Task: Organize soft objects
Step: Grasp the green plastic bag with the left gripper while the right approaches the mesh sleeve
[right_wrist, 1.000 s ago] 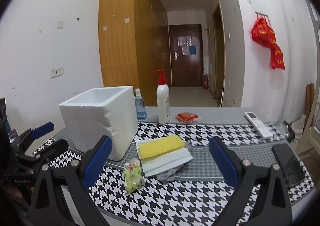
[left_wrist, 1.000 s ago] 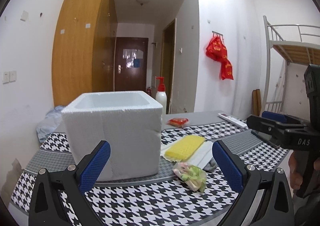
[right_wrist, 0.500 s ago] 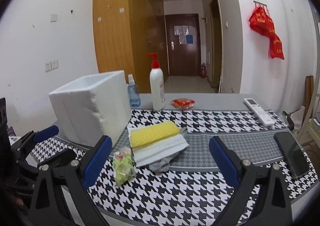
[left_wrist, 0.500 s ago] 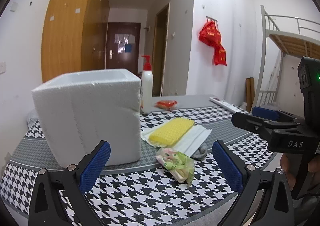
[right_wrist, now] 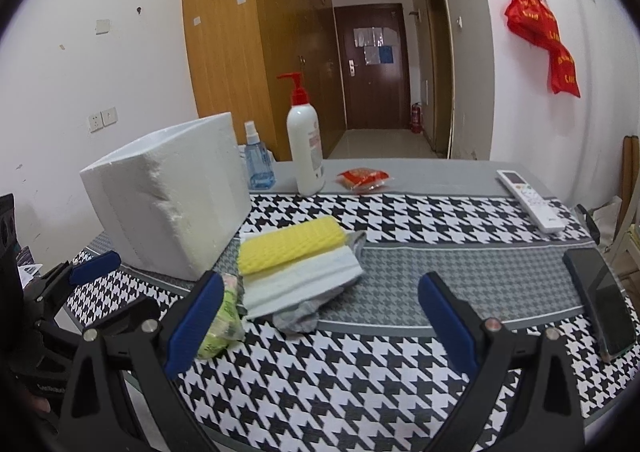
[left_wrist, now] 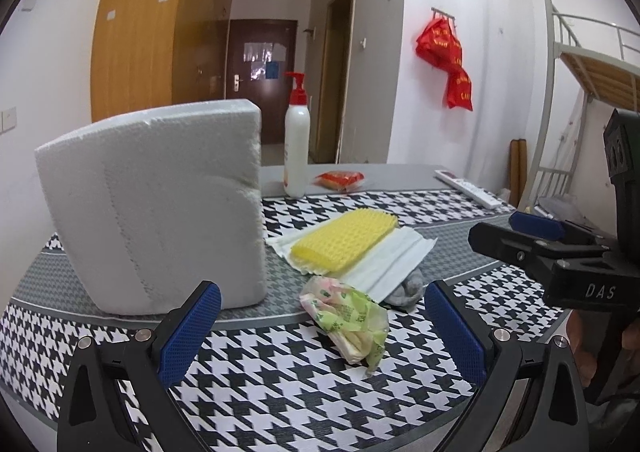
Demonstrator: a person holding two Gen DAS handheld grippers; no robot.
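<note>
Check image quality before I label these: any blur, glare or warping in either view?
Left wrist view: strong fisheye bending, dark corners; foam box and green packet sharp. Right wrist view: same warping; the packet sits half behind a finger pad; phone screen shows faint sheen, no harsh glare.

white walls [right_wrist: 120,99] | wooden wardrobe [right_wrist: 248,63] | dark door [right_wrist: 372,67] (hallway end) | bunk bed [left_wrist: 592,63]

Left gripper [left_wrist: 322,326] and right gripper [right_wrist: 320,318], jaws wide.
</note>
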